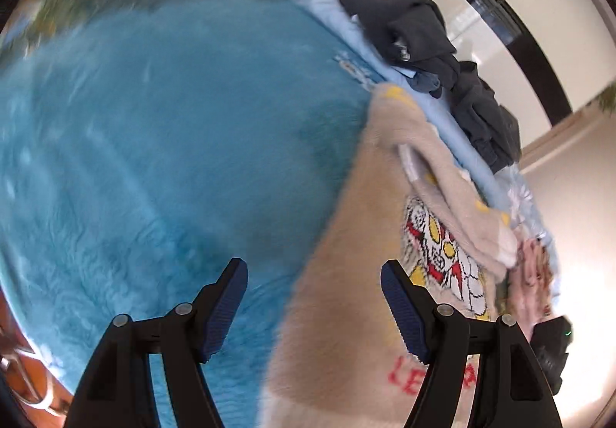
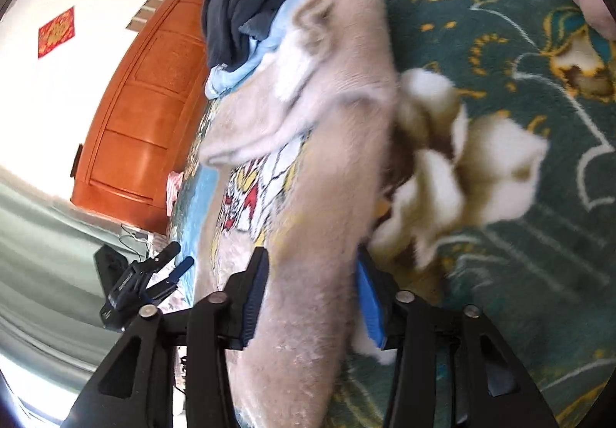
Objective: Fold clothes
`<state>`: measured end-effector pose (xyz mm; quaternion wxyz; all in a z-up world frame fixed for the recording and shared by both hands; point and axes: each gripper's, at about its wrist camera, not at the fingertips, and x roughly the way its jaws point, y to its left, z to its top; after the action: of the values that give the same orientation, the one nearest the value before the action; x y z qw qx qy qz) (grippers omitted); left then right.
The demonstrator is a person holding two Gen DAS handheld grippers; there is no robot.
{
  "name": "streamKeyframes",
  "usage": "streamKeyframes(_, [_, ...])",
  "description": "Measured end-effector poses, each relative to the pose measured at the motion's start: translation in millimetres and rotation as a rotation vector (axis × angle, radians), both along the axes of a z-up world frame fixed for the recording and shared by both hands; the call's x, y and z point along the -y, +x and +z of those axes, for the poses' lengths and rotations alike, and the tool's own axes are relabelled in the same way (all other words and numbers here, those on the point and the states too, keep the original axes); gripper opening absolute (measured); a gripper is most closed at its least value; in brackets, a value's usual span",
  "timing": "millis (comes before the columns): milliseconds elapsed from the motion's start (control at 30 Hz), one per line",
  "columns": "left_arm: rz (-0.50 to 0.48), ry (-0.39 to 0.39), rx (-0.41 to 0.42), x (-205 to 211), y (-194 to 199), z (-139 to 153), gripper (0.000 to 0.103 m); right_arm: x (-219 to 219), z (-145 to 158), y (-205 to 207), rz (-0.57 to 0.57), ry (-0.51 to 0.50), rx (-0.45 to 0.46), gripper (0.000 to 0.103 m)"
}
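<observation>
The beige fleece garment (image 1: 346,235) lies on the bed, over a blue plush blanket (image 1: 154,139), its cartoon print facing up, and the fold looks to be in its early stage: one long side has been gathered into a thick roll that runs straight between the fingers of the right tongs (image 2: 308,297), which are closed on that bunched fleece. The left tongs (image 1: 313,304) stand wide apart and hold nothing, hovering just above the garment's near edge where it meets the blanket. The next move probably calls for the right tongs to carry their gripped side across the printed front, while the left tongs come down on the free edge to pin or lift it so the fabric does not drag. To the far side a heap of dark clothes (image 1: 442,54) sits on a light blue sheet (image 1: 346,15) right beside the garment's upper end, so a fold that way has little room; the blue blanket toward the left tongs offers broad open space. On the right tongs' side the floral green blanket (image 2: 519,216) is likewise open, though the bed's edge and a wooden cabinet (image 2: 154,100) lie beyond the garment on the other side.
</observation>
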<state>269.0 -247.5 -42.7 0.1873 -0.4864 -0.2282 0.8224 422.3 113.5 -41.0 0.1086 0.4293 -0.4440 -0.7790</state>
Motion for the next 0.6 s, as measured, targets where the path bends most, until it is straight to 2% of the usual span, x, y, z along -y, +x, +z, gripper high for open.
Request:
streamKeyframes(200, [-0.043, 0.144, 0.053, 25.8, 9.3, -25.0, 0.075, 23.1, -4.2, 17.3, 0.06, -0.035, 0.011, 0.05])
streamKeyframes(433, [-0.116, 0.21, 0.074, 23.1, 16.1, -25.3, 0.074, 41.4, -2.9, 26.1, 0.078, -0.039, -0.009, 0.05])
streamKeyframes(533, [-0.147, 0.239, 0.083, 22.0, 19.0, -25.3, 0.073, 33.4, -7.9, 17.6, 0.011, -0.082, -0.04, 0.05])
streamKeyframes(600, [-0.163, 0.257, 0.09, 21.8, 20.9, -25.9, 0.068, 33.8, -8.4, 9.7, -0.001, -0.105, -0.051, 0.05])
